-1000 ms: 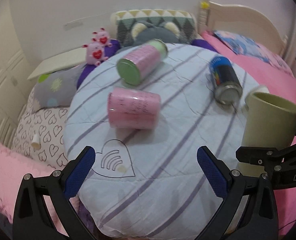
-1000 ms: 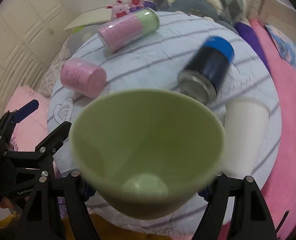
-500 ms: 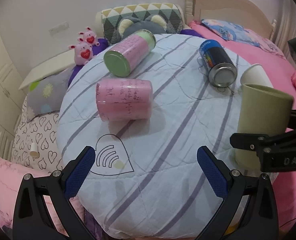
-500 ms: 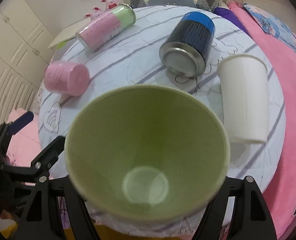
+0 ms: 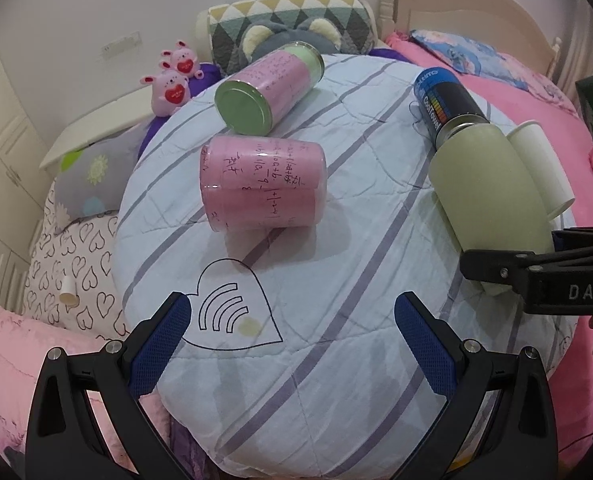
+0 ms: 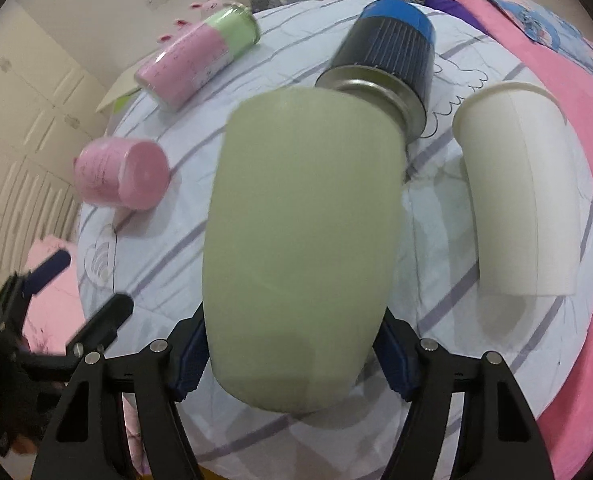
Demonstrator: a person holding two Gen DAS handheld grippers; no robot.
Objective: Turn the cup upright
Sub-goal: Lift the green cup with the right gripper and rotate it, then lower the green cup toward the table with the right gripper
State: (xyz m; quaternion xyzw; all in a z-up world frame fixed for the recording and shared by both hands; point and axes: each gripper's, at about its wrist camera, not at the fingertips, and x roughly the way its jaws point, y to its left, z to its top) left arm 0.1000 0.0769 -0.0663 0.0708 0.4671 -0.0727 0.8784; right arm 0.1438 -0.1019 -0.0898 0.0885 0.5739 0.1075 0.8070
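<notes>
My right gripper [image 6: 296, 360] is shut on a pale green cup [image 6: 300, 248], clamped near its lower end; only the cup's outer wall faces the camera. In the left wrist view the green cup [image 5: 492, 196] leans tilted over the round striped cushion [image 5: 336, 320], with the right gripper [image 5: 536, 272] at the right edge. My left gripper [image 5: 292, 332] is open and empty above the cushion's near side. A white paper cup [image 6: 524, 200] lies on its side to the right of the green cup.
On the cushion lie a pink cylinder [image 5: 260, 188], a pink and green can [image 5: 268, 88] and a dark spray can with a blue cap [image 6: 384, 56]. Pink bedding [image 5: 536, 92], pillows and plush toys [image 5: 172, 76] surround the cushion.
The green cup in my right gripper has turned: its open mouth faced the right wrist camera before, now only its outer wall shows. It stood upright in the left view and now leans.
</notes>
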